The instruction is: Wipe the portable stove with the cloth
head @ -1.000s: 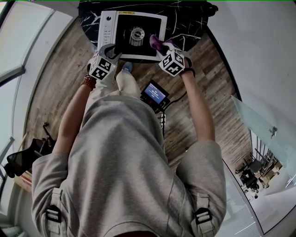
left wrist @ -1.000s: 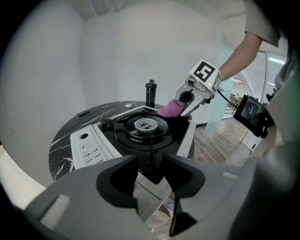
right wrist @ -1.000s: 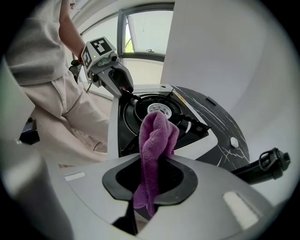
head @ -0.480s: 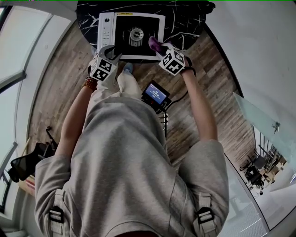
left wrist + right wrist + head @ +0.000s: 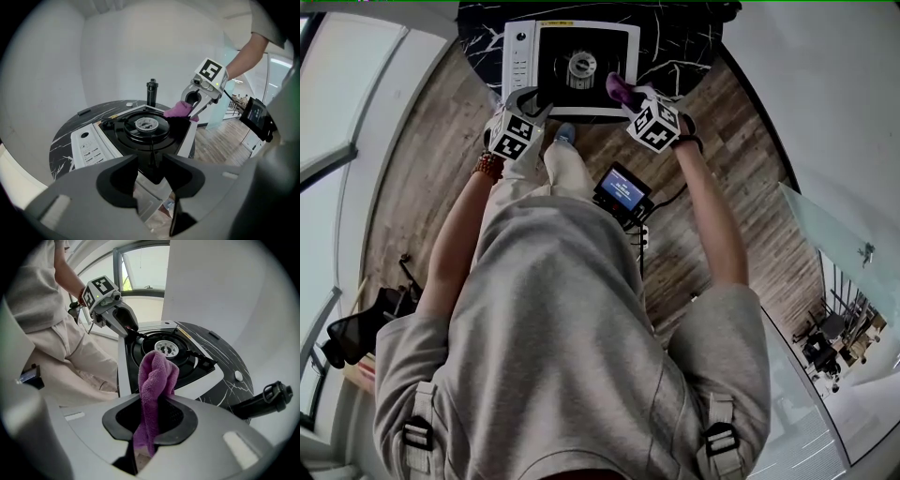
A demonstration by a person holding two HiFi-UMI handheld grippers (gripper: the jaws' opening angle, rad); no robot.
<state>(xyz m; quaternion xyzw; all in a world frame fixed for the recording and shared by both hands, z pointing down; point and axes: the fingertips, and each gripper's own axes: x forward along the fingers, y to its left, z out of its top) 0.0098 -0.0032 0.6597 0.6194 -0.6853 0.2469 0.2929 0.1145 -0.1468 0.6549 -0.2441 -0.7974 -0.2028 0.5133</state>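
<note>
Wood-plank flooring [image 5: 422, 187] is running under the person, with pale walls closing in the room. At 12 o'clock in the head view, a round black marble table [image 5: 680, 52] is carrying the portable stove [image 5: 517, 66], which is sitting flat and square to the person. The left gripper [image 5: 150, 171] is biting on the stove's near rim, about 7 o'clock from the burner [image 5: 579, 66]. Its jaws are standing fairly wide around that edge, seemingly steadying the body. The right gripper [image 5: 152, 420] is pinching the purple cloth [image 5: 157, 376] with its jaws nearly together. The cloth is lying at the stove's near-right corner, about 4 o'clock from the burner. Being soft and light, it is probably bunching rather than spreading, so a mid-fold grip is leaving a loose tuft for wiping. The stove is looking rigid, yet light enough to slide on smooth marble, making the rim the sensible hold.
</note>
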